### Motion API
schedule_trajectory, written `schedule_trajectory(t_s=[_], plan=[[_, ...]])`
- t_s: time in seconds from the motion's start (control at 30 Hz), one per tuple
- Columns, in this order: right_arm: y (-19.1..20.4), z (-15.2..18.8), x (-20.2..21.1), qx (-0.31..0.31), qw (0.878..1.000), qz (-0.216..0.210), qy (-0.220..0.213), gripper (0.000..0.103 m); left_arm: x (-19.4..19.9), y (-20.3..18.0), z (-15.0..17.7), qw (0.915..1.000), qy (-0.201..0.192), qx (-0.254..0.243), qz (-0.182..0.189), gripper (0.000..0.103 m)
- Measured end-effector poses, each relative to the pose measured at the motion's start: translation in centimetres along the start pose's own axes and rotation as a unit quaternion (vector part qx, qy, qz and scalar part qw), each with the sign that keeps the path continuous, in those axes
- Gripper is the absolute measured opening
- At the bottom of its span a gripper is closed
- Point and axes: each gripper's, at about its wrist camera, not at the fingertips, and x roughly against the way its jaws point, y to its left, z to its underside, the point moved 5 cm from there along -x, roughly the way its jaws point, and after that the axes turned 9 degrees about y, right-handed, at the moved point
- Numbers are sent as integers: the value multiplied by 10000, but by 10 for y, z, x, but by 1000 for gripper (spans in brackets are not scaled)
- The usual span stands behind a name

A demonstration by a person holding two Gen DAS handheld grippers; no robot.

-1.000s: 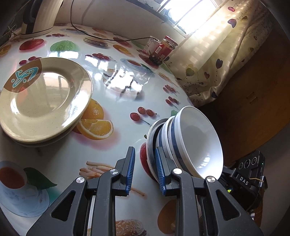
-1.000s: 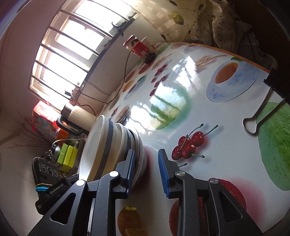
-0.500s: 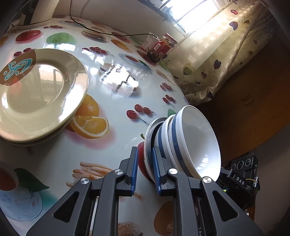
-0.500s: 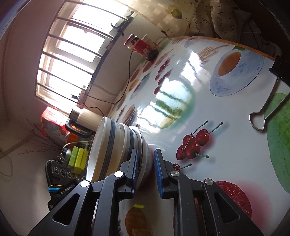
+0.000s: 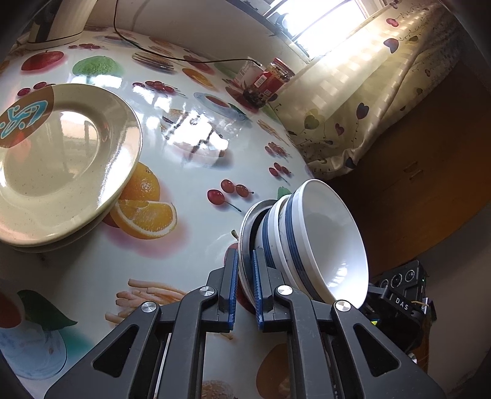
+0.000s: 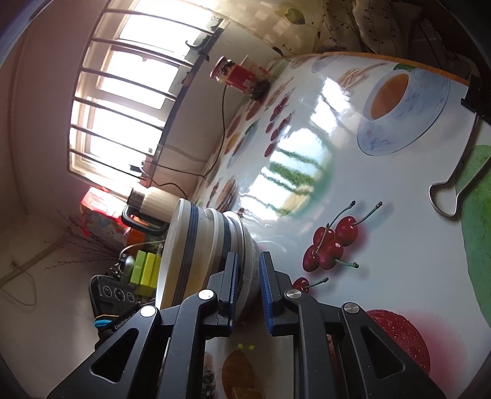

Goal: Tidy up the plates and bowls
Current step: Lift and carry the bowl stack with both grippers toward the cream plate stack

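A stack of white bowls with blue bands (image 5: 319,242) is nested in a steel bowl (image 5: 245,227) near the table's right edge. My left gripper (image 5: 244,287) is closing tight on the steel bowl's near rim, with both blue pads pressing on it. In the right wrist view the same bowl stack (image 6: 196,245) is at the left. There my right gripper (image 6: 249,290) is shut on the bottom bowl's rim from the opposite side. Two beige plates (image 5: 61,159) lie stacked on the table at the left. I cannot tell whether the bowl stack still touches the table.
A red-labelled jar (image 5: 273,76) and a carton stand at the table's far edge beside the curtain (image 5: 368,92). A kettle (image 5: 58,21) with a black cable is at the back left. A binder clip (image 6: 451,184) grips the tablecloth's edge.
Both grippers have closed from open onto the bottom bowl's rim. The left one has slid forward a little over the rim, and the right one has rolled slightly.
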Motion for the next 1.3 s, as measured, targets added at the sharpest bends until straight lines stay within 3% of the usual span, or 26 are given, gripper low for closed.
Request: schedule_trajectory(t_s=[0.5, 0.63, 0.73, 1.3], plan=[[6, 1, 0, 184, 9997, 171, -57, 14, 0, 0, -1, 10000, 1, -10, 21, 8], [10, 0, 0, 251, 9995, 183, -86, 6, 0, -1, 0, 10000, 5, -13, 12, 8], [16, 1, -1, 441, 9982, 387, -109, 5, 0, -1, -1, 10000, 4, -27, -22, 8], [13, 1, -1, 350, 9989, 284, -100, 5, 1, -4, -1, 9994, -39, -243, -258, 8]])
